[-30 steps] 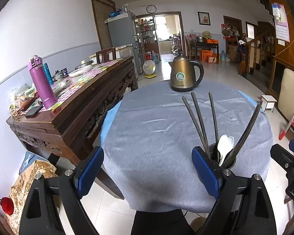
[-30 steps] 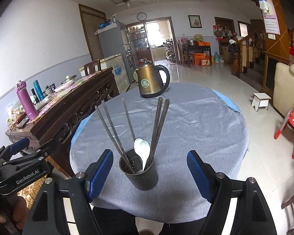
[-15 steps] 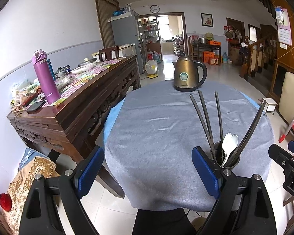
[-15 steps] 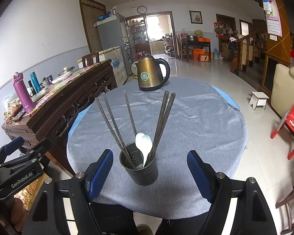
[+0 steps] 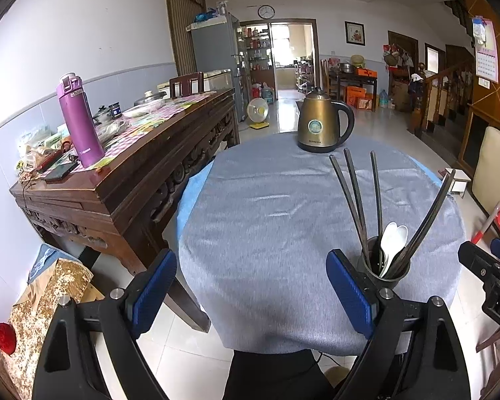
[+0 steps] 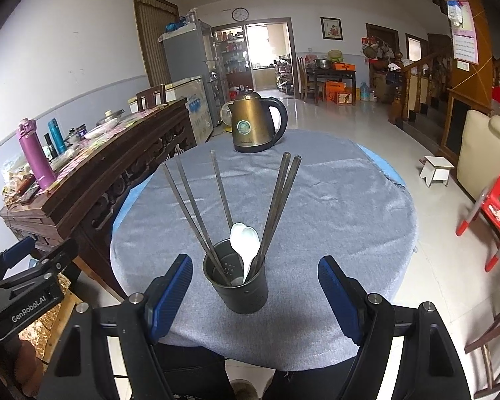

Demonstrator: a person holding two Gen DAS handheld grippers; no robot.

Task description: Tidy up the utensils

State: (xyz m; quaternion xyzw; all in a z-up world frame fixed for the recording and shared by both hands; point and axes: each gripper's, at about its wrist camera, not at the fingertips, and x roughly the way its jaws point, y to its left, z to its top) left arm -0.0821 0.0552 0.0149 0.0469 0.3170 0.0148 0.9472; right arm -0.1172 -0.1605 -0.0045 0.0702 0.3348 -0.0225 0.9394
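Observation:
A dark utensil cup [image 6: 238, 288] stands near the front edge of the round table with a grey cloth [image 6: 333, 206]. In it are several dark chopsticks [image 6: 276, 206] and two white spoons [image 6: 245, 238]. My right gripper [image 6: 255, 291] is open, its blue pads on either side of the cup, a little in front of it and apart from it. My left gripper [image 5: 251, 286] is open and empty, left of the cup [image 5: 385, 268], over the table's front edge. The cup sits just behind its right pad.
A bronze kettle [image 6: 255, 123] stands at the table's far side. A dark wooden sideboard [image 5: 130, 163] with a purple bottle [image 5: 78, 120] and clutter runs along the left. A red child's chair [image 6: 493, 213] and a white stool [image 6: 436, 170] stand on the floor to the right.
Both grippers have drawn back a little from the table and risen slightly. The cup and utensils have not moved. Both stay open.

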